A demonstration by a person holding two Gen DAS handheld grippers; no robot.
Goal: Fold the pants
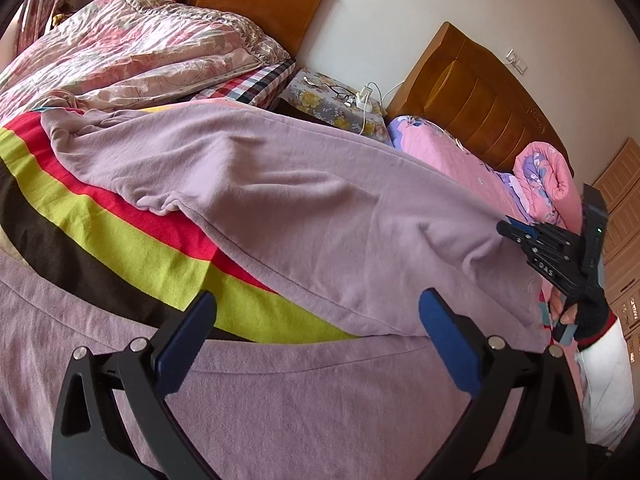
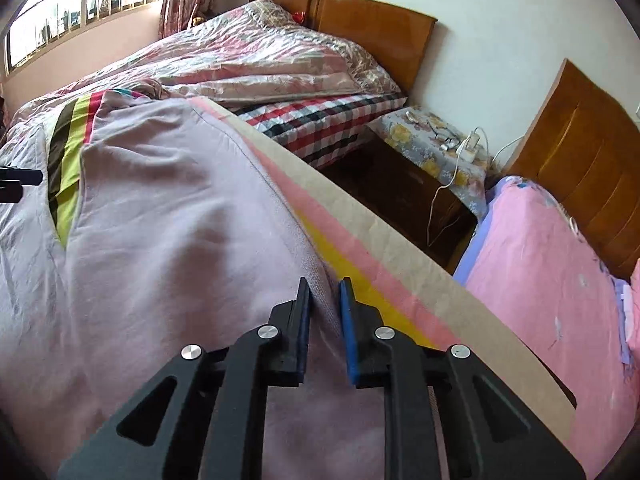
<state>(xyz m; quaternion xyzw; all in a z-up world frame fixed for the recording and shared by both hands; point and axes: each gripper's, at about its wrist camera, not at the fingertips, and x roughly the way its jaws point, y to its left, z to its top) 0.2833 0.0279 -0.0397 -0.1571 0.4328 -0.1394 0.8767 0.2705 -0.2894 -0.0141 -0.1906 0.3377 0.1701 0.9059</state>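
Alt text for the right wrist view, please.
The right hand-held gripper pinches a ridge of the lilac pants at their edge, blue pads nearly together. The pants lie spread on a striped blanket on a bed; a nightstand and a pink-covered second bed stand beyond.

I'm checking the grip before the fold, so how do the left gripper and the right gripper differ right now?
The left gripper stands wide open, nothing between its pads; the right gripper is nearly shut, pinching a fold of the pants. The left hovers over the pants' near part; the right bites the edge by the striped blanket. Both have black frames, blue pads, and point down at the pants.
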